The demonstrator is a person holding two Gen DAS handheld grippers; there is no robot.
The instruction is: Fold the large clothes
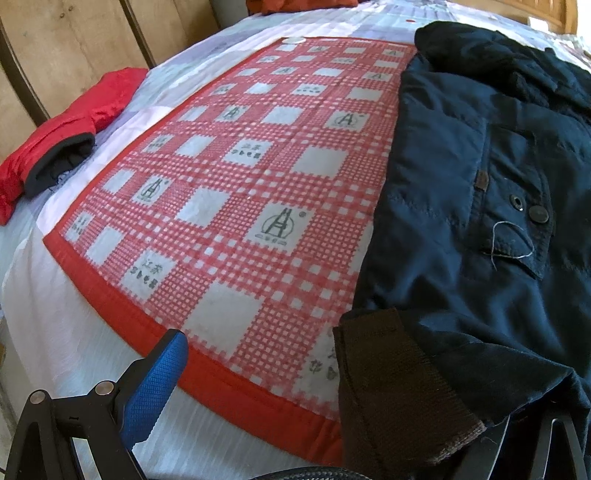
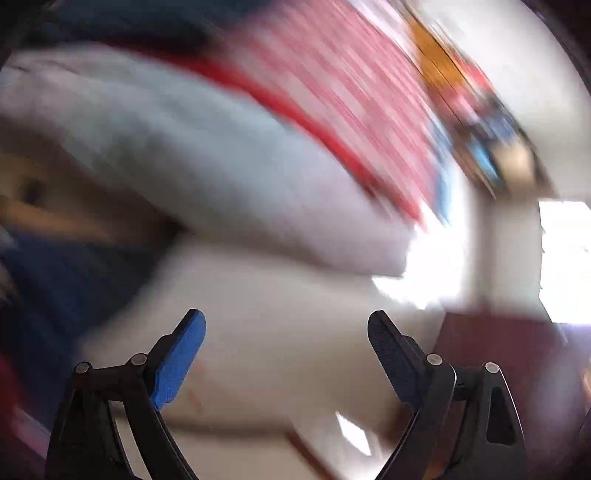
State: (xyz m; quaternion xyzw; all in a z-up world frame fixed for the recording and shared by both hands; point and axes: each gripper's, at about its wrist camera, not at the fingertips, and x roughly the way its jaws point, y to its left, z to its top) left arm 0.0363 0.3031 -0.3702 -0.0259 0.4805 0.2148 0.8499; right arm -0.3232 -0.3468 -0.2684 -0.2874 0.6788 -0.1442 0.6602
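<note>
A large dark navy jacket [image 1: 480, 184] lies spread on the right half of the bed, over a red-and-white checked mat [image 1: 240, 184]. Its brown knit cuff [image 1: 391, 391] lies at the near edge. My left gripper [image 1: 332, 387] is open above the bed's near edge: the left blue finger [image 1: 155, 387] is over the white sheet, the right finger is hidden under the jacket's cuff and hem. My right gripper [image 2: 286, 343] is open and empty, off the bed's side. The right wrist view is heavily motion-blurred.
A red garment with a dark cuff [image 1: 55, 147] lies at the bed's left edge by wooden panels [image 1: 74, 37]. An orange-red item [image 1: 295, 5] sits at the far end. The white sheet [image 1: 74, 332] shows along the near side.
</note>
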